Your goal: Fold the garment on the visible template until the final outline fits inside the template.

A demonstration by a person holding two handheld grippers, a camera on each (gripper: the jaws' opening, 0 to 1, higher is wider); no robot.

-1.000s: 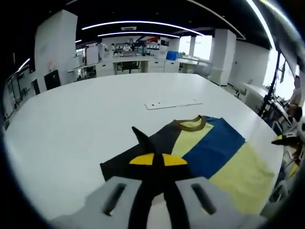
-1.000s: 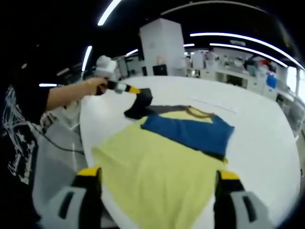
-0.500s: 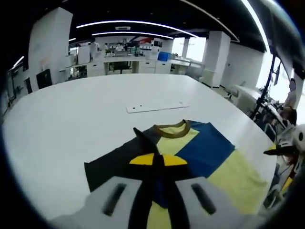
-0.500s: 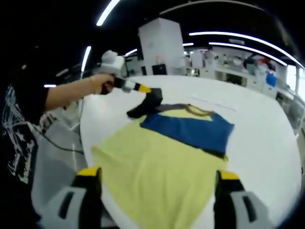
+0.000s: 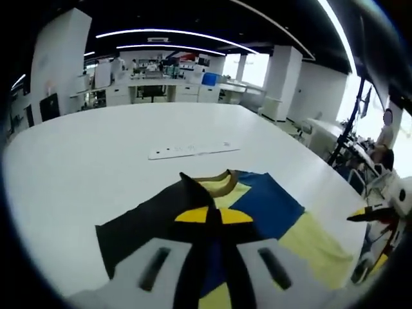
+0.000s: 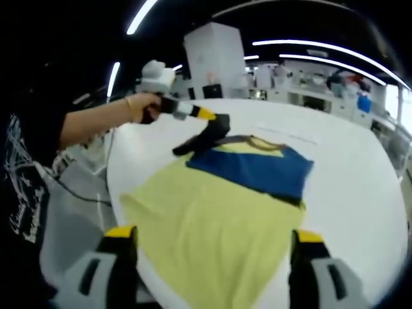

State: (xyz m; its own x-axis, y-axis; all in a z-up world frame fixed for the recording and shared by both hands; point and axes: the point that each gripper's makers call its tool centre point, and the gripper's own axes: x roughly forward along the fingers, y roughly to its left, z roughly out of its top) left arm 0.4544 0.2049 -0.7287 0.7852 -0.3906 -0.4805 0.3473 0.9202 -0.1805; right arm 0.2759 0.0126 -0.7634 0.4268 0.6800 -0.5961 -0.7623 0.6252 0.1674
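Observation:
A yellow and blue T-shirt (image 6: pixel 212 219) with an olive collar (image 5: pixel 217 185) lies flat on the white table (image 5: pixel 96 154). My left gripper (image 5: pixel 207 209) is shut on its dark sleeve (image 5: pixel 135 222) and holds the pinched cloth up beside the collar. From the right gripper view, the left gripper (image 6: pixel 209 117) hangs in a person's hand over the shirt's far left corner, the sleeve dangling from it. My right gripper (image 6: pixel 209 257) stands open and empty above the yellow hem at the table's near edge.
A thin white strip (image 5: pixel 193 150) lies on the table beyond the collar. The person (image 6: pixel 32 187) stands at the table's left edge. The right gripper's yellow tip (image 5: pixel 370 212) juts in past the shirt. Desks and pillars stand far behind.
My left gripper has lifted the dark sleeve and carried it inward, toward the collar and over the shirt. The right gripper has stayed open in the same place.

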